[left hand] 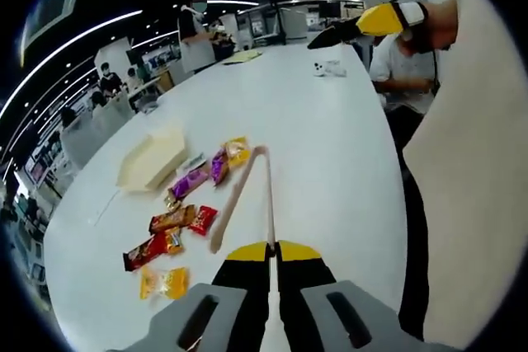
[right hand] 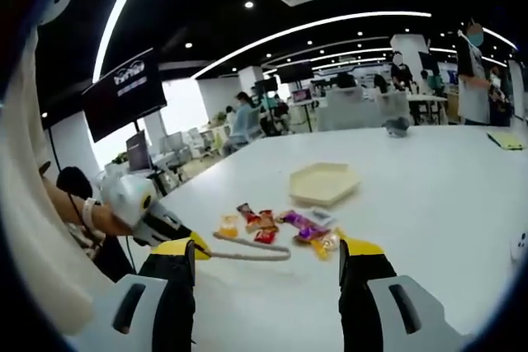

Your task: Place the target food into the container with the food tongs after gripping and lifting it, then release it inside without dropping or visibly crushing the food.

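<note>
Left gripper (left hand: 271, 251), yellow-tipped with black jaws, has its jaws closed together on the handle end of a pair of pale beige food tongs (left hand: 247, 191); the two tong arms run forward over the white table (left hand: 330, 146) and their tips reach the yellow snack packet (left hand: 237, 151). In the right gripper view the same tongs (right hand: 252, 247) lie low across the table, held at their left end by that gripper (right hand: 177, 241). Right gripper (right hand: 268, 249) has its jaws spread wide apart with nothing between them; in the left gripper view it (left hand: 334, 35) is raised at the upper right, well away from the food. Target food: a loose cluster of wrapped snacks on the table, comprising purple packets (left hand: 194, 179), red and orange packets (left hand: 169, 232) and a yellow-orange packet (left hand: 163, 283) nearest the camera. The pale yellow hexagonal tray (left hand: 153, 162) sits just beyond the cluster, holding no food; it is the same tray (right hand: 323, 182) behind the snacks in the right gripper view. People sit at desks in the background.
</note>
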The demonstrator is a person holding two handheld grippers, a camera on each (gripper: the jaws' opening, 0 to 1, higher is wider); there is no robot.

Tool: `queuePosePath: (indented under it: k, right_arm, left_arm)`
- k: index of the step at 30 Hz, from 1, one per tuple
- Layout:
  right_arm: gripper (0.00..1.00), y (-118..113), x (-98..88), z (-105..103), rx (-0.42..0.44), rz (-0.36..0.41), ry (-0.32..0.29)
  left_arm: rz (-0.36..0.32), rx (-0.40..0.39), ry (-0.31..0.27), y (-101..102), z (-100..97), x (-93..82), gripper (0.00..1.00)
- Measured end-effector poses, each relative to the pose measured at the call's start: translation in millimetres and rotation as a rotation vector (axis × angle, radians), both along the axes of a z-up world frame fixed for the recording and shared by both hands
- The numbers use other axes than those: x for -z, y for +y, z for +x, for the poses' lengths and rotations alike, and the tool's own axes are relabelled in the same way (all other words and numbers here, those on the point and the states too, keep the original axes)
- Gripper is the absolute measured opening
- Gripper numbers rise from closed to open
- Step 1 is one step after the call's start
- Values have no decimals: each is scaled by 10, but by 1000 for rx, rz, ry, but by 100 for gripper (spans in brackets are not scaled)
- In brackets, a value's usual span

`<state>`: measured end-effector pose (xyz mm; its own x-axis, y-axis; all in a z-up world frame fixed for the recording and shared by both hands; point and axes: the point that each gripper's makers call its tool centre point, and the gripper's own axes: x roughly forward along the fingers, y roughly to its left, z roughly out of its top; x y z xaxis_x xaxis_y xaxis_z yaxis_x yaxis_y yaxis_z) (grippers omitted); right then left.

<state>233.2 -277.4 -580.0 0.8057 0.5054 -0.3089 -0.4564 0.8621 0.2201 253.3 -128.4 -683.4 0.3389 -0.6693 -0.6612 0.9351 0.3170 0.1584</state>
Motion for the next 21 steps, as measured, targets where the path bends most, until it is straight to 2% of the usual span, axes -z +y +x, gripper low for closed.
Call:
queuePosePath:
  k: [3, 7, 15, 18, 21]
  right_arm:
    - [71, 3, -12, 19, -16, -7, 3]
    - [71, 38, -140, 94, -50, 59, -7]
    - [72, 194, -230, 147, -178, 31, -30]
    - [72, 298, -260, 131, -230, 41, -31]
    - [73, 345, -299, 129, -252, 57, -36]
  left_arm:
    - [-11, 16, -4, -3, -14, -79, 0]
    - [-43, 18, 22, 10, -10, -189, 0]
    - [-84, 61, 43, 18, -64, -407, 0]
    - [-88, 81, 12, 6, -79, -578, 0]
    - [-156, 70, 15, -30, -57, -816, 0]
